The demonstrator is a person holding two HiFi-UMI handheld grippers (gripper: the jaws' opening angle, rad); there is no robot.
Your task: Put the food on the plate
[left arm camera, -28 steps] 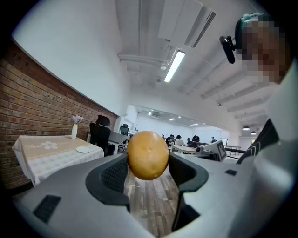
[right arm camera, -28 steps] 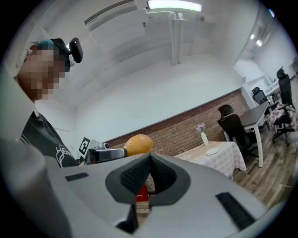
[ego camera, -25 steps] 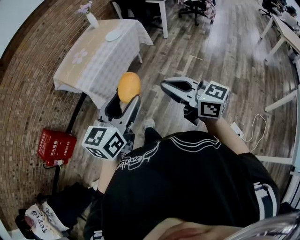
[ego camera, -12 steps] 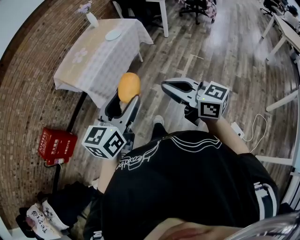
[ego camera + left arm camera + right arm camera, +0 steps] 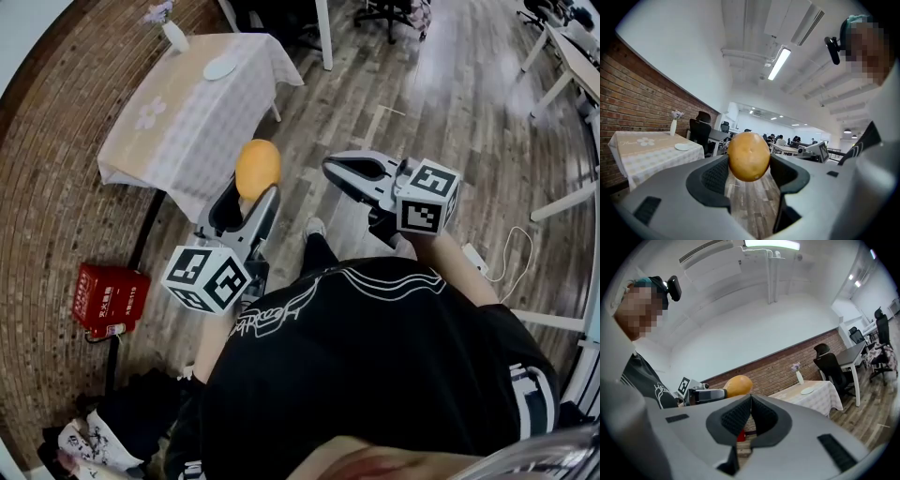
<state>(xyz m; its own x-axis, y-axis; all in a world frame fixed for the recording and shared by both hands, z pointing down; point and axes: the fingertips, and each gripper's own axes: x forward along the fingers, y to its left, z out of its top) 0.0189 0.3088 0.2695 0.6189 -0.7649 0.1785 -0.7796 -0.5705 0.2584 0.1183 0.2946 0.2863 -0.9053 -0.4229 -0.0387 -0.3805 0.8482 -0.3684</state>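
Observation:
A smooth orange-yellow potato (image 5: 258, 169) is clamped between the jaws of my left gripper (image 5: 246, 195), held up in front of the person; the left gripper view shows the potato (image 5: 748, 156) pressed from both sides. My right gripper (image 5: 339, 174) is held level beside it with its pads touching and nothing between them, and in the right gripper view its tips (image 5: 750, 398) meet. A small white plate (image 5: 217, 67) lies on a cloth-covered table (image 5: 178, 131) ahead to the left. The plate (image 5: 682, 146) sits far off in the left gripper view and again in the right gripper view (image 5: 806, 391).
A white vase with flowers (image 5: 172, 31) stands at the table's far end. A red box (image 5: 112, 295) sits on the wooden floor by the brick wall. Office chairs (image 5: 394, 14) and desks (image 5: 572, 66) stand farther back. A white cable (image 5: 511, 258) lies on the floor at right.
The view has shifted slightly, the table and red box drifting left in the head view. Both grippers keep their pose, the potato still in the left one.

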